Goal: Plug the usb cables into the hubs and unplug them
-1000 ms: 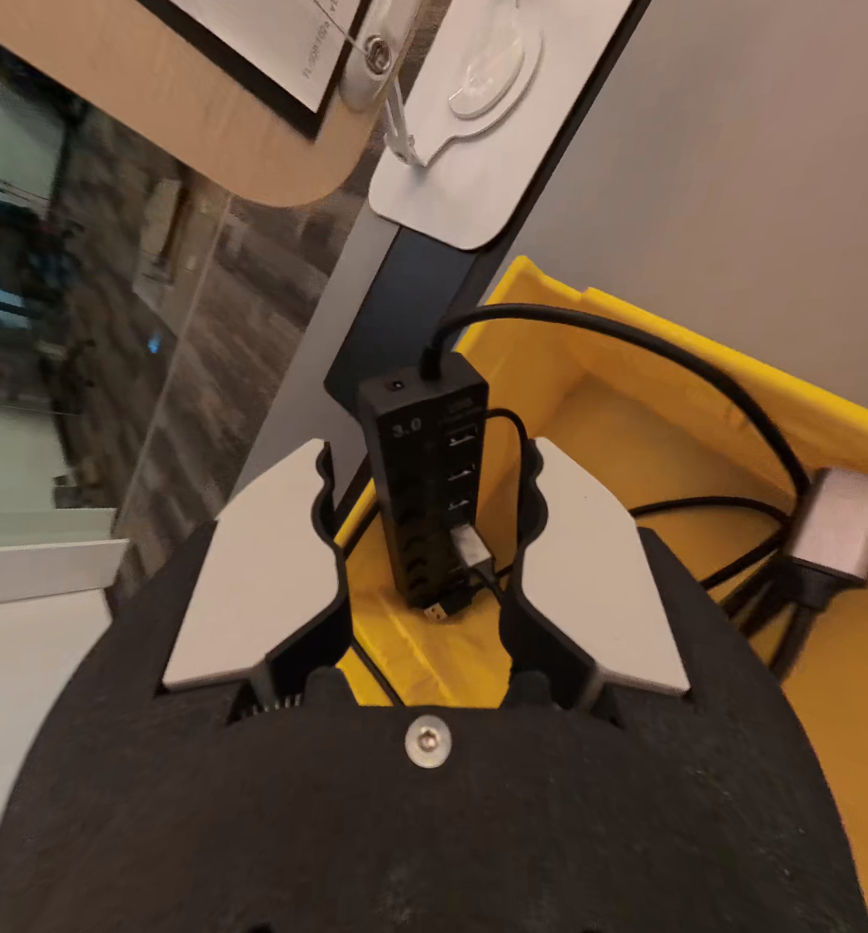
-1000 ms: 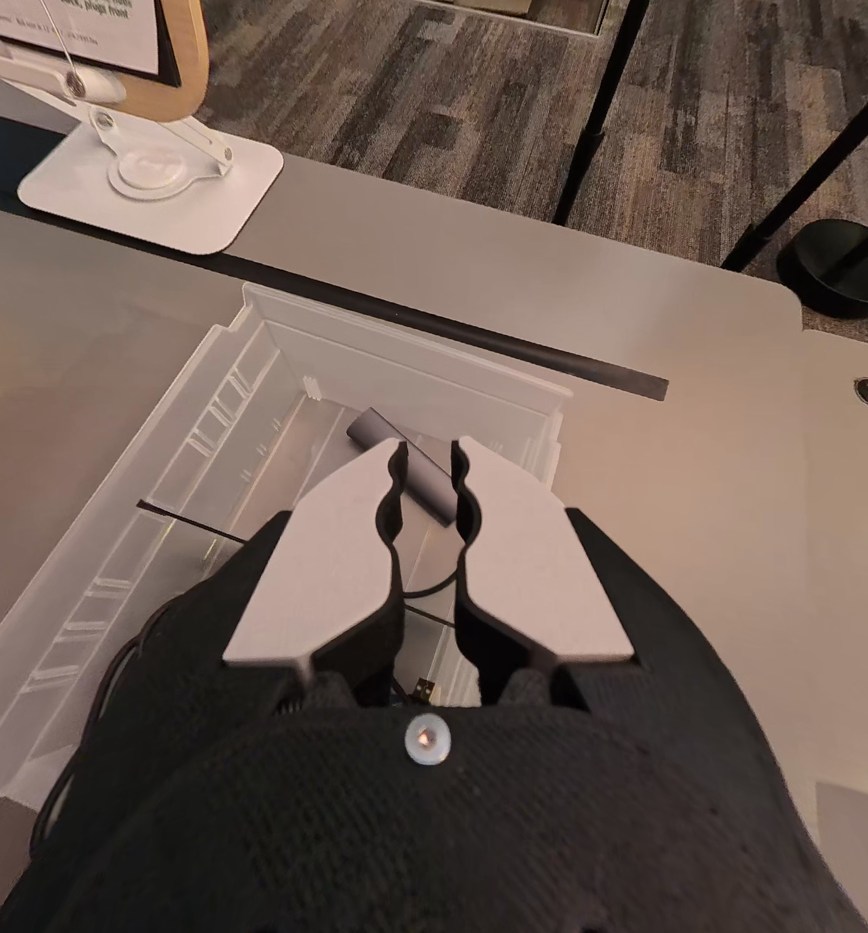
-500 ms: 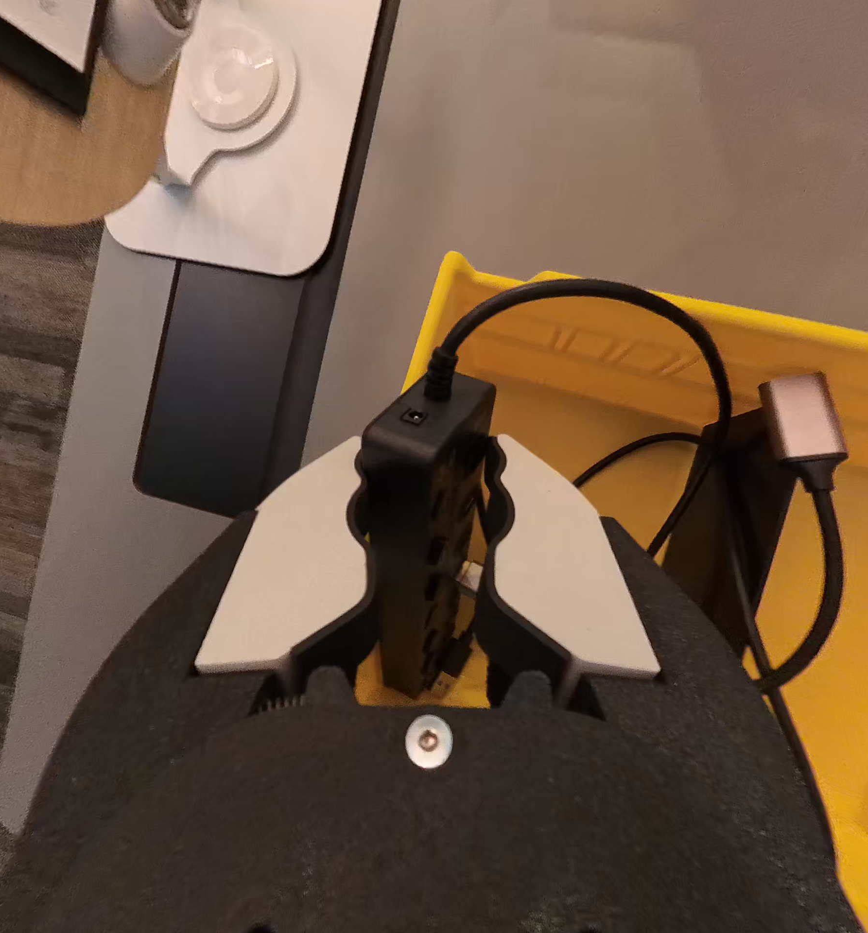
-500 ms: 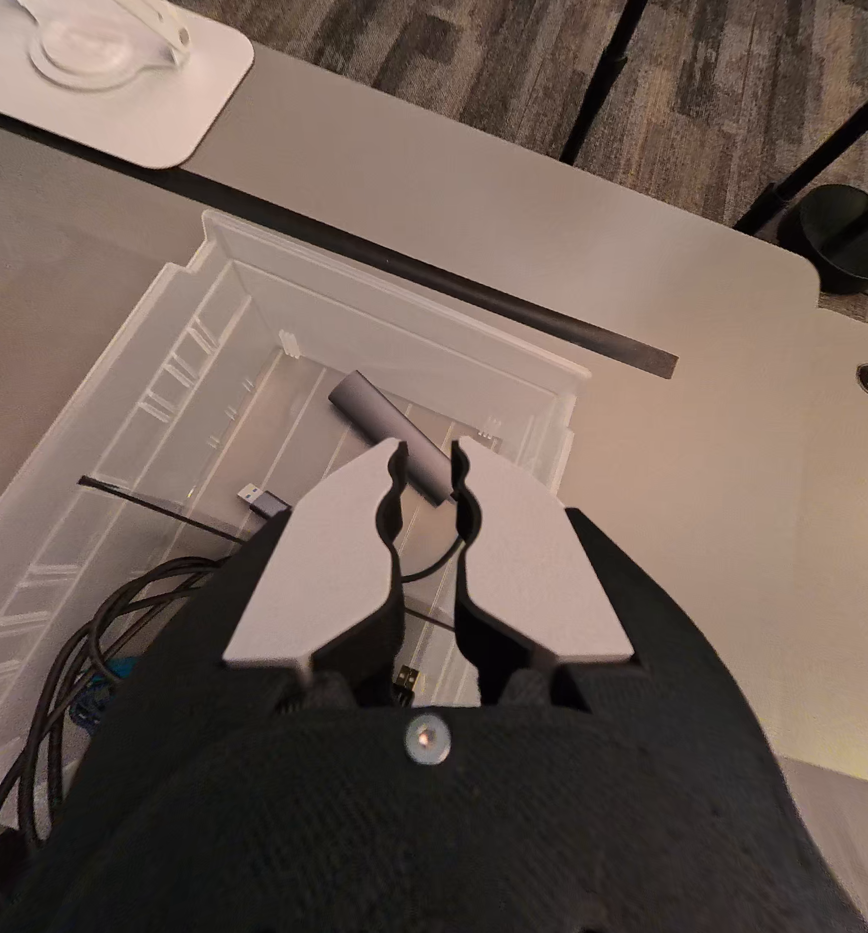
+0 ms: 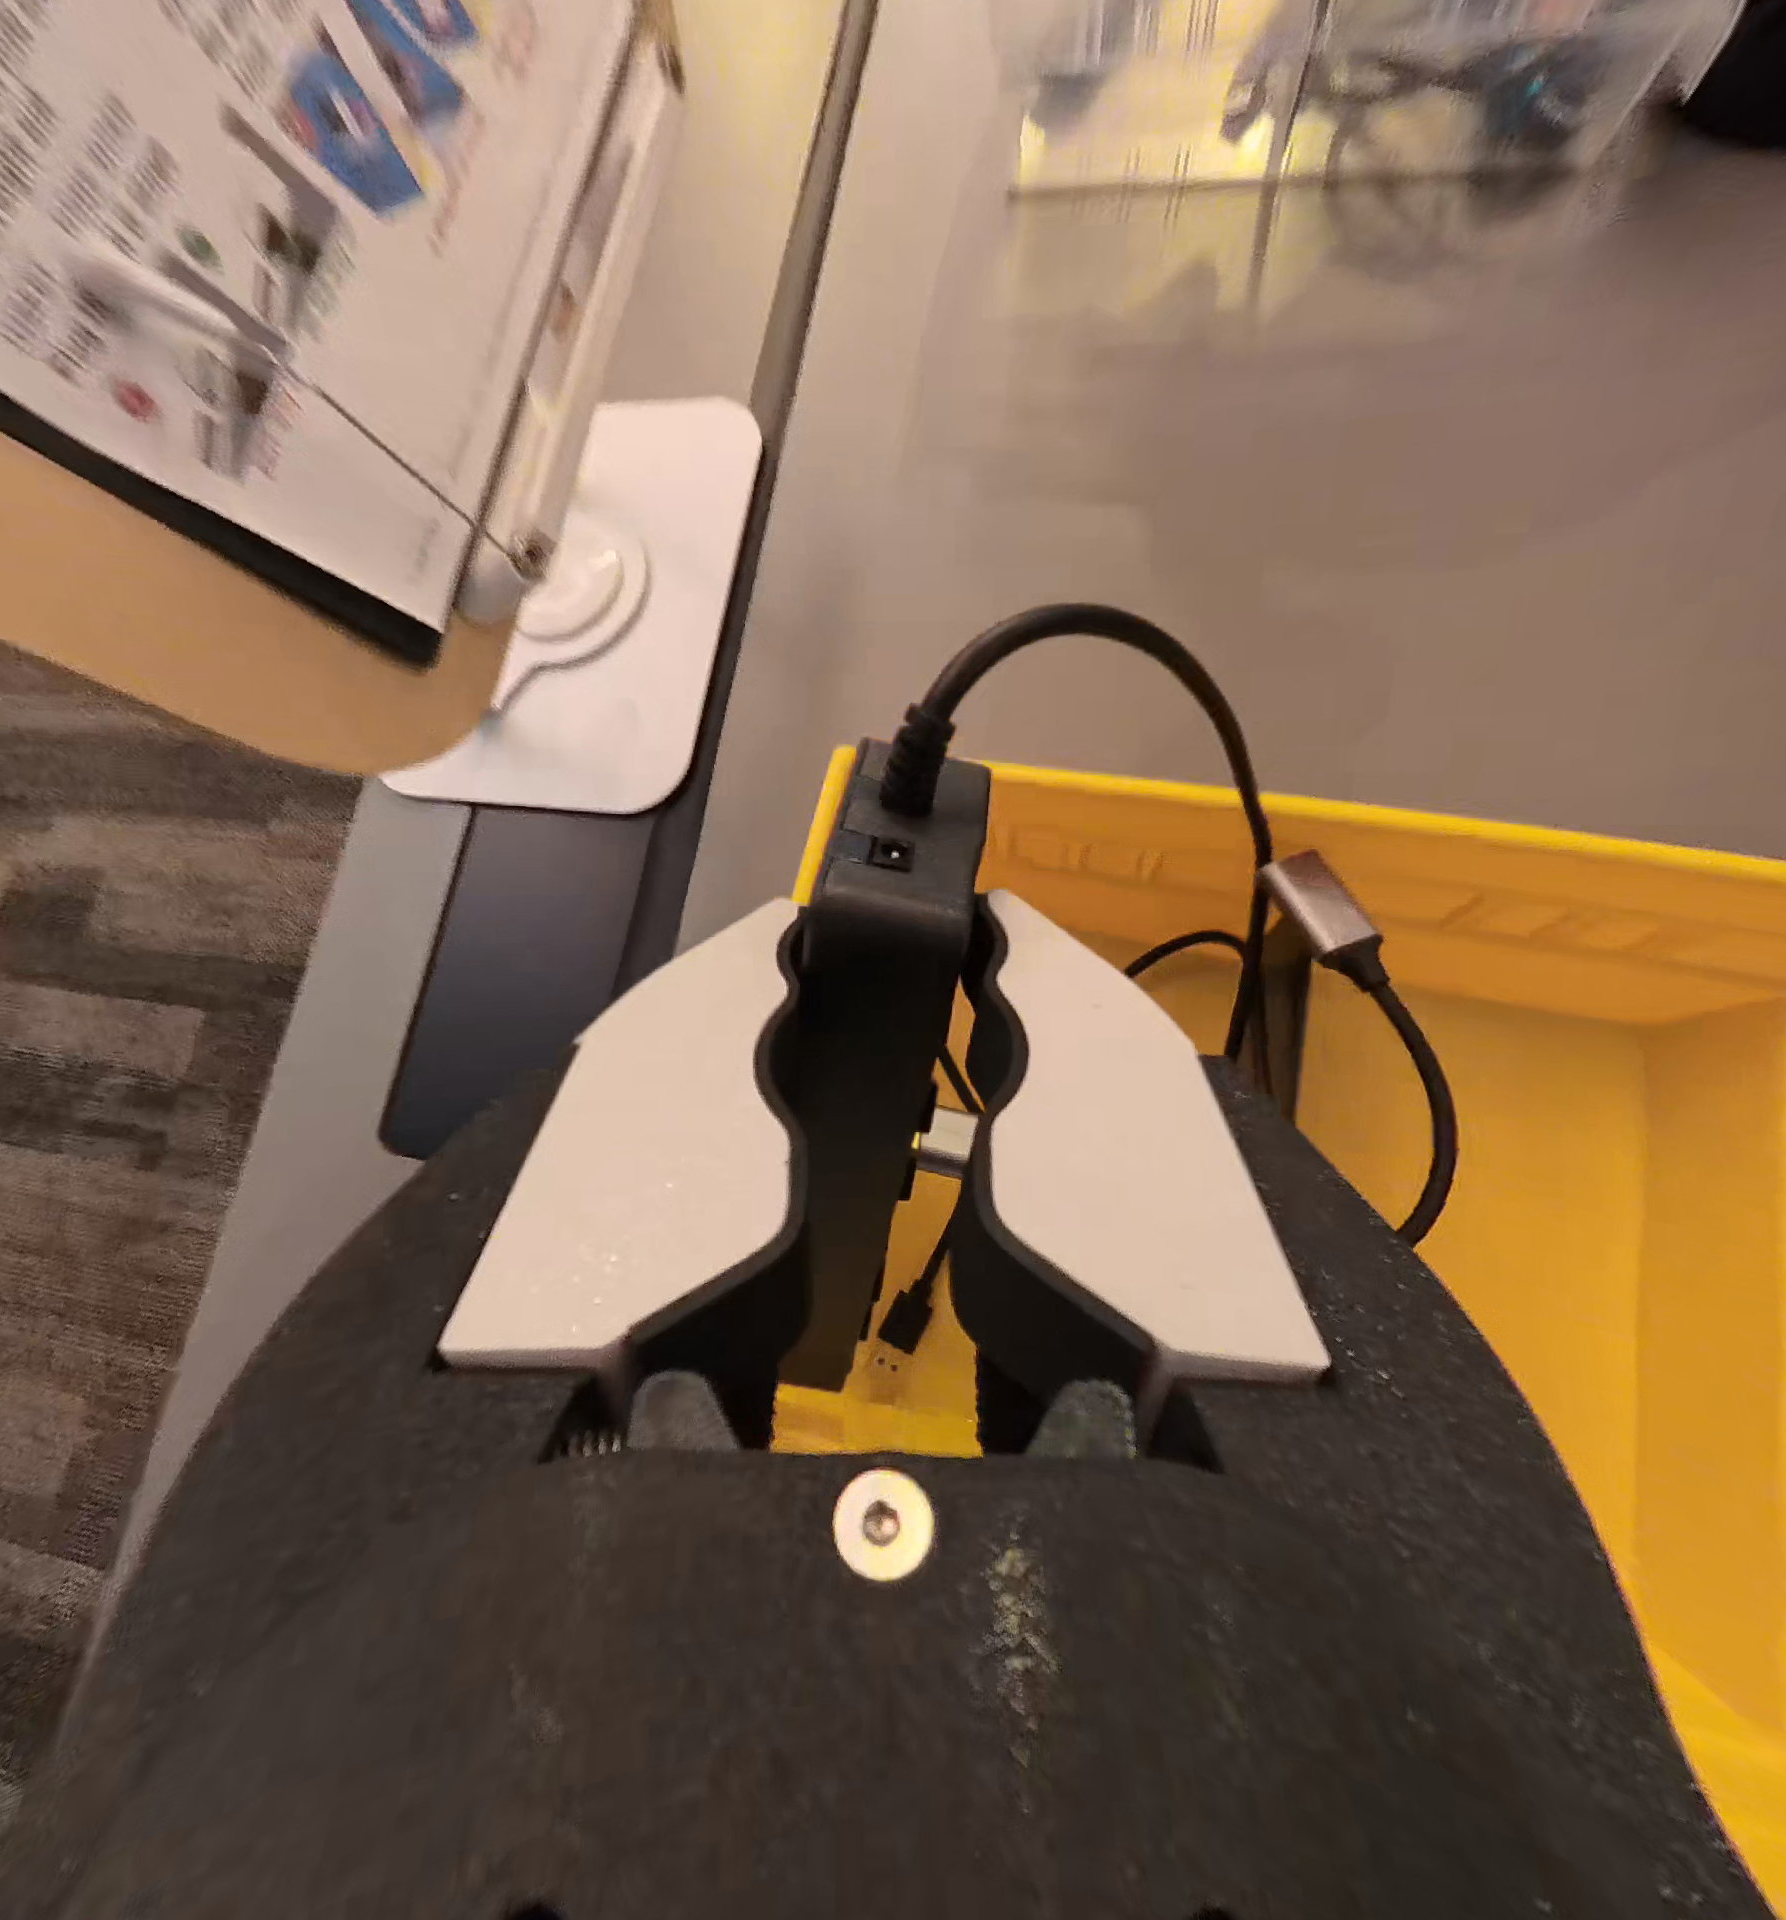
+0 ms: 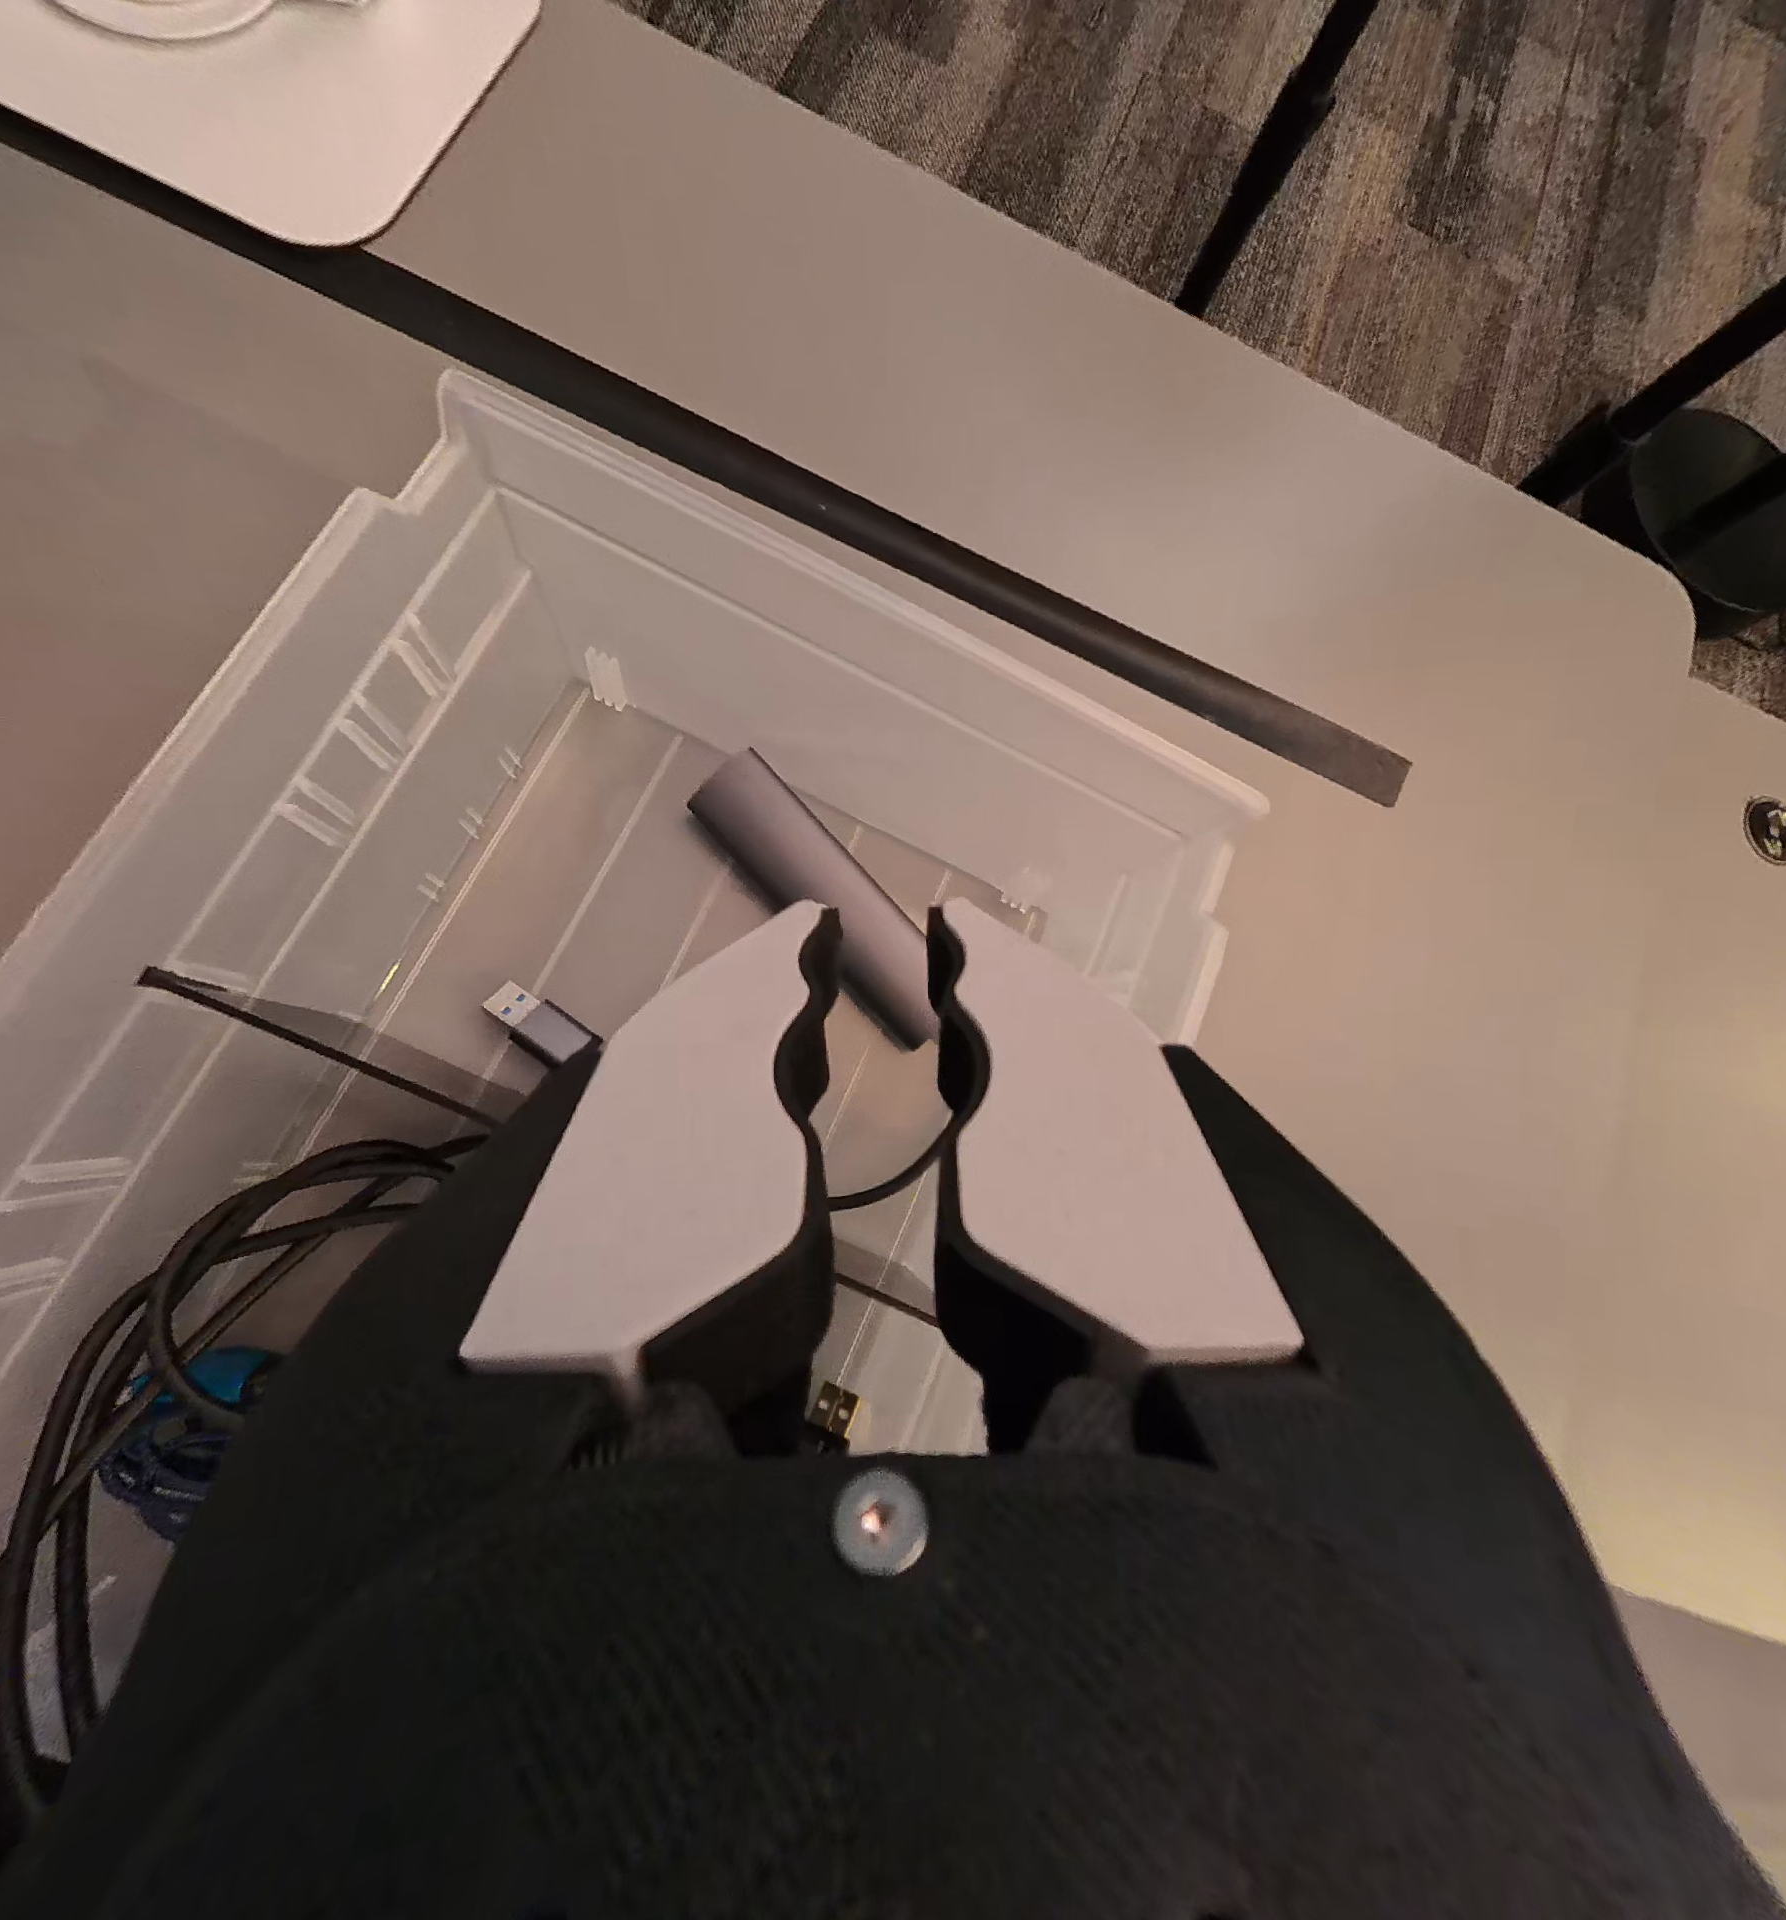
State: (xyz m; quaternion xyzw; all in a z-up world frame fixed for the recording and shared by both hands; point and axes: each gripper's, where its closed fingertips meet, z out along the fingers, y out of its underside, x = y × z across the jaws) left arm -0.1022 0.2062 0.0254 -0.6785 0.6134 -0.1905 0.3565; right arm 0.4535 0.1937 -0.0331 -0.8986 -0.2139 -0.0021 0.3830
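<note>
Left claw (image 5: 884, 935) grips black hub (image 5: 884, 997); right claw (image 6: 878, 920) parted, empty; sign (image 5: 245, 239) print blurred.

Black box-shaped plastic hub (image 5: 884, 997). Bright yellow plastic bin (image 5: 1554, 1195). Glossy black cable (image 5: 1159, 665) ending in a grey metal plug (image 5: 1320, 909). Clear ribbed plastic bin (image 6: 598, 790); inside it a slim grey metal hub (image 6: 816, 894). Grey tabletop (image 6: 1076, 468). Brown-grey mottled carpet (image 6: 1491, 135).
</note>
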